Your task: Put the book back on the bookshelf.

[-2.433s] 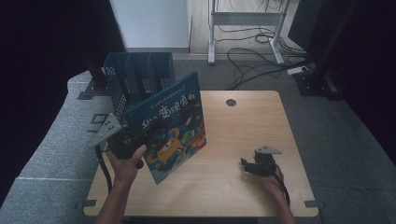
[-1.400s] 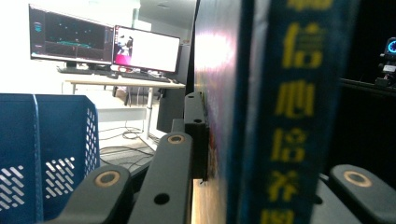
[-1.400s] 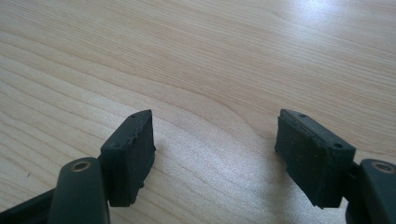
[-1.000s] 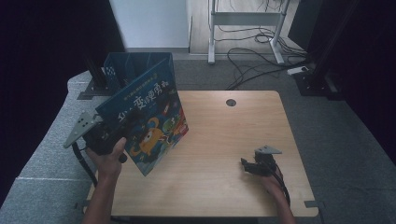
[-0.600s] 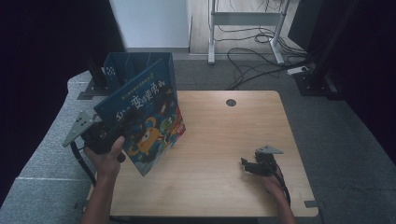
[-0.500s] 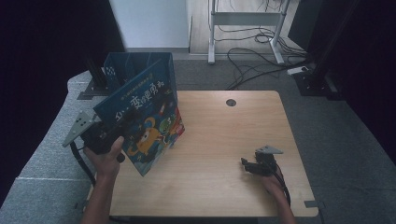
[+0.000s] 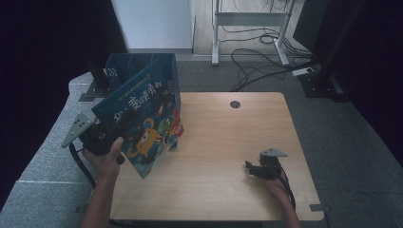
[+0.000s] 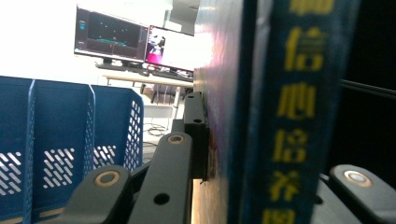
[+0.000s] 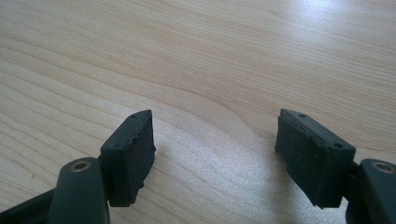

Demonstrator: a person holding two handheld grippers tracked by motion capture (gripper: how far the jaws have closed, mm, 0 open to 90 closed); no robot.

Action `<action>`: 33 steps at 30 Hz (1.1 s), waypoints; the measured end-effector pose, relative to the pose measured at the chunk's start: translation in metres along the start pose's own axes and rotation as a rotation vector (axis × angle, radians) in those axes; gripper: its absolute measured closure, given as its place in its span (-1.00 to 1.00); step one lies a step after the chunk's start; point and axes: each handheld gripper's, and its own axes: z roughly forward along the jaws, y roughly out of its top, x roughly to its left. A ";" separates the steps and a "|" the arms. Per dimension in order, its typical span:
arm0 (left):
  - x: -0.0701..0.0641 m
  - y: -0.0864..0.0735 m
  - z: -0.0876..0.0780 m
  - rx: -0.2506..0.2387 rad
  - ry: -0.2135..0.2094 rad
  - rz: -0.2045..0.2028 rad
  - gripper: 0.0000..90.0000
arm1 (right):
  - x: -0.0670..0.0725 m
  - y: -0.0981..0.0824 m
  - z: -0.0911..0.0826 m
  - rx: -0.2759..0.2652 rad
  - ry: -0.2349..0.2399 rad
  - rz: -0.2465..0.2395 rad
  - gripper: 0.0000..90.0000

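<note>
The book [image 7: 147, 121] stands before the file rack [image 7: 124, 66], at the table's [image 7: 223, 142] left.

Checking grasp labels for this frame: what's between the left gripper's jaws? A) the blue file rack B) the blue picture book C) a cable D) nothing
B: the left gripper is clamped on the blue picture book, lifted off the table; the left gripper view shows a pad pressed flat against the book's cover.

Lab or office, monitors [image 8: 133, 39] on desk, floor cables [image 7: 256, 50], black curtains [image 7: 43, 42]
</note>
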 end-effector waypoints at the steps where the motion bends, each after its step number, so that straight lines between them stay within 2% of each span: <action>1: 0.001 0.001 0.001 0.003 0.005 0.000 0.83 | 0.000 0.000 0.000 0.000 0.000 0.001 -0.39; 15: 0.006 0.003 0.006 0.000 0.041 0.004 0.83 | -0.001 0.000 -0.001 -0.002 0.000 0.007 -0.39; 19: 0.008 0.006 0.009 -0.001 0.066 0.016 0.83 | -0.001 -0.001 -0.001 -0.002 0.000 0.005 -0.39; 25: 0.009 0.010 0.011 -0.035 0.119 0.020 0.83 | 0.000 -0.001 -0.001 -0.002 -0.005 0.006 -0.39; 33: 0.017 0.010 0.021 -0.032 0.158 0.012 0.83 | -0.002 -0.001 -0.002 -0.004 0.004 0.014 -0.39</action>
